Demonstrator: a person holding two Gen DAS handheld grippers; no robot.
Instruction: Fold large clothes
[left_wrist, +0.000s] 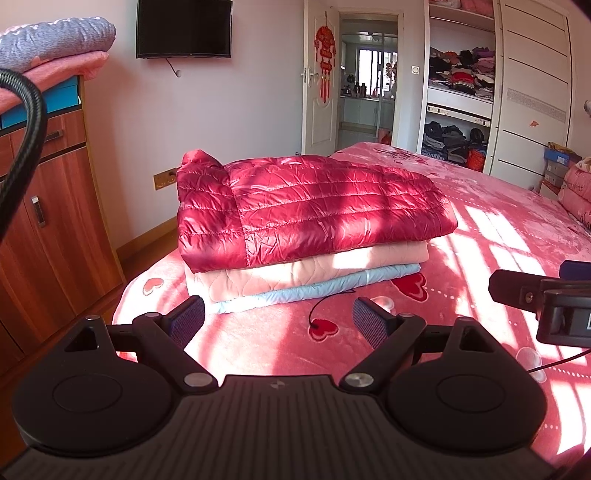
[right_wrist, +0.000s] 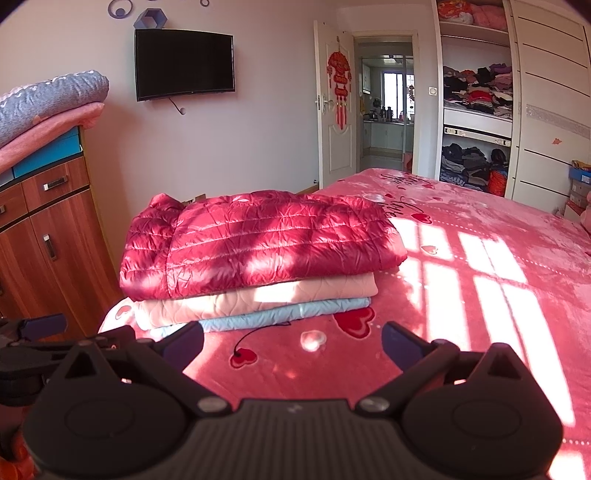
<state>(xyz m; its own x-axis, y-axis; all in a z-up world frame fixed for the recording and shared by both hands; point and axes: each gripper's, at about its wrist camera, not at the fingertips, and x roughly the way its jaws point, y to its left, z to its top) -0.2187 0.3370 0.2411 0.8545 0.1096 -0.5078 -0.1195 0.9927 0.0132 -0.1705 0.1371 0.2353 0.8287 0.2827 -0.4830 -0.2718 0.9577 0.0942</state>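
Fingers spread wide and empty on both: the left gripper (left_wrist: 279, 319) and right gripper (right_wrist: 291, 343) hover level above the pink heart-print bedspread (left_wrist: 480, 266), pointing at a folded red down jacket (left_wrist: 310, 210) at 12 o'clock, stacked on folded pink (left_wrist: 306, 273) and blue quilted garments (left_wrist: 317, 290). A wardrobe (right_wrist: 546, 103) stands at 2 o'clock.

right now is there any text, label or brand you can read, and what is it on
"love" in dark cursive, partly cut off by the red jacket, on the pink bedspread.
More cursive above it on the bedspread: too distorted to read.
Gold characters on the red door ornament: too small to read.
Shoe boxes by the wardrobe: print blurred.
TV: no legible brand.
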